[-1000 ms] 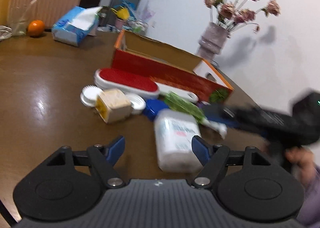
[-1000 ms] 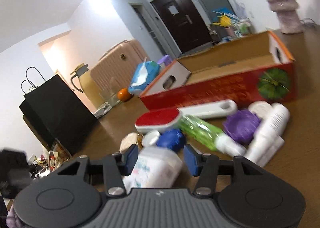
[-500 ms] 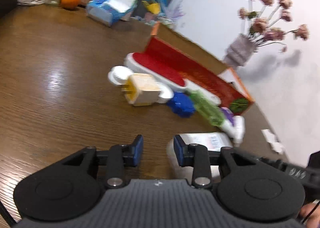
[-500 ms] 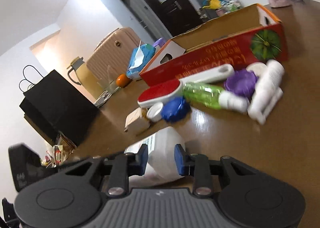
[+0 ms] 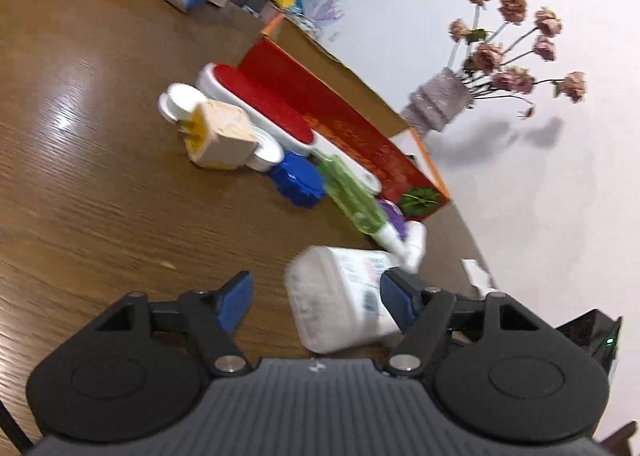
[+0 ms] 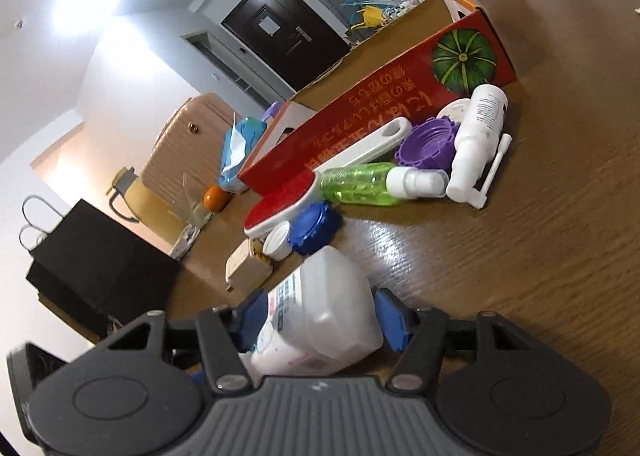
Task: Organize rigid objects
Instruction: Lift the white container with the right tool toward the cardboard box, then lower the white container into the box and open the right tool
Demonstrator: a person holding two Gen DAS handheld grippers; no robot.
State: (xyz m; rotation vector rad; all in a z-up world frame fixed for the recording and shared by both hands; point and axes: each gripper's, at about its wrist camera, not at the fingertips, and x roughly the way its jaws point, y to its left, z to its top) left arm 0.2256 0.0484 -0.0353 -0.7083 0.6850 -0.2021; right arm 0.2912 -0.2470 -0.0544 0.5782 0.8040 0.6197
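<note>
The wooden table carried everything, and the long red carton lay open-topped along its far side, which we judged to be the place meant for the loose items. A row of small goods lay against the carton's near wall, probably gathered there for loading: the red lint brush, the green spray bottle, a white pump bottle, the purple cap, the blue cap and a cream block.

Nearer us, well apart from the carton, the white plastic bottle lay between the pads of our right gripper. Its blue pads sat just beside or against the bottle's flanks; we could not tell whether they were pressing, since the gap looked too slight to judge.

Our left gripper was spread wide and held nothing. In its view the same bottle lay tilted toward its right pad, blurred, so contact there was uncertain. We judged the left was positioned to steady the bottle while the right took it for the carton.
</note>
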